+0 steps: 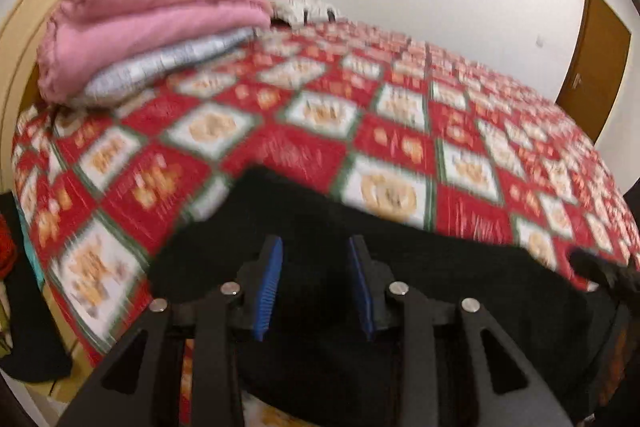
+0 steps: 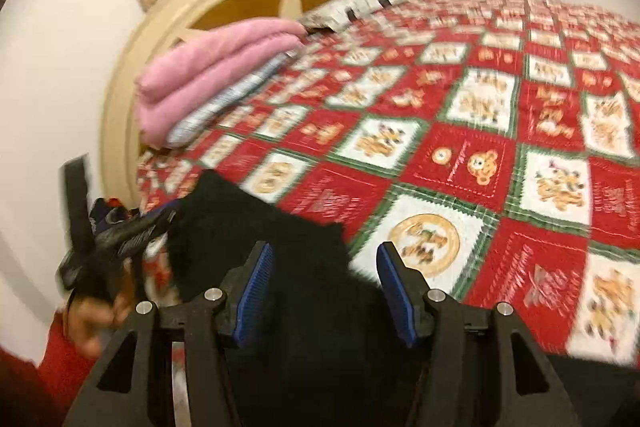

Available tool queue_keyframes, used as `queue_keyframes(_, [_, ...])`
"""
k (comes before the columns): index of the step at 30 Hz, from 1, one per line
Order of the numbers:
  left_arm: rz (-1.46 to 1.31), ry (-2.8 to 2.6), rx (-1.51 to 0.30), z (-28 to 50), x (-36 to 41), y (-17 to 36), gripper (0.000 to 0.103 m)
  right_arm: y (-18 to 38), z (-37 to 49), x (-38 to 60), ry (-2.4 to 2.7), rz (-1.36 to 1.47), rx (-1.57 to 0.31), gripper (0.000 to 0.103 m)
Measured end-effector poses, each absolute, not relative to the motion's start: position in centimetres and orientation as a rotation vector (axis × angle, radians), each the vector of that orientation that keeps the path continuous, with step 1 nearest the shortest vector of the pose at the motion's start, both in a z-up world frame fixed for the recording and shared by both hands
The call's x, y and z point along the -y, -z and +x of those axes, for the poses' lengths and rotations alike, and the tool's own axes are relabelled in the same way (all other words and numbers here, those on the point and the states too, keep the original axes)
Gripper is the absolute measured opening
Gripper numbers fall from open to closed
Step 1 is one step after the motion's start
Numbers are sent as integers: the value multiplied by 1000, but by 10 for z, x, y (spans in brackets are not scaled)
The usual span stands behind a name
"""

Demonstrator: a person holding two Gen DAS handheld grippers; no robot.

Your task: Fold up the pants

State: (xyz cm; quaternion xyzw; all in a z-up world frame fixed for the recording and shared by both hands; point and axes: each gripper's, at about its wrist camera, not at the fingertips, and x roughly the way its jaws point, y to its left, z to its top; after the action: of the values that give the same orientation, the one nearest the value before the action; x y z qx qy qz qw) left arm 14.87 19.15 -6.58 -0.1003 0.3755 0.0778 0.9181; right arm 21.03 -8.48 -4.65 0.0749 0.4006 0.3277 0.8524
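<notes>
Lying dark and blurred on the near edge of the bed (image 1: pixel 400 131), pants (image 1: pixel 360 267) spread across the red checked quilt, just ahead of both grippers. Hard to read any fold lines in the black cloth; judging by the broad, loose shape, folding looks early, with most folds yet to make. Far corner peaks toward the pink blanket (image 1: pixel 152 19) stacked by the headboard (image 1: pixel 36 27).

Left gripper (image 1: pixel 316 287): fingers (image 1: pixel 268 287) moderately apart, blue pads facing, black cloth showing between and beneath them. Cannot tell whether the pads touch the fabric; nothing pinched. From the right view, same gripper (image 2: pixel 132 231) seen at the pants' left edge, held in a hand (image 2: pixel 92 319) with a red sleeve.

Right gripper (image 2: pixel 326 291): fingers (image 2: pixel 394 291) wide apart, pants (image 2: pixel 280 247) filling the gap from the left pad across, quilt showing past the right pad. Nothing gripped there either.

Probably next: closing on an edge or hem to carry it over.
</notes>
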Motion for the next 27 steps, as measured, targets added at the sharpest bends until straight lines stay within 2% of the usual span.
queue_keyframes(4, [-154, -186, -747, 124, -182, 81, 37, 73, 223, 70, -734, 256, -955, 56])
queue_keyframes(10, [-115, -217, -720, 114, -180, 87, 41, 58, 195, 52, -722, 122, -922, 56])
queue_keyframes(14, [-65, -245, -709, 114, -172, 89, 41, 55, 191, 53, -753, 130, -938, 56])
queue_keyframes(18, [-84, -233, -712, 115, -176, 90, 41, 69, 202, 58, -812, 227, -1034, 56])
queue_keyframes(27, [-92, -221, -715, 115, -176, 91, 41, 88, 245, 36, -921, 476, -1117, 62])
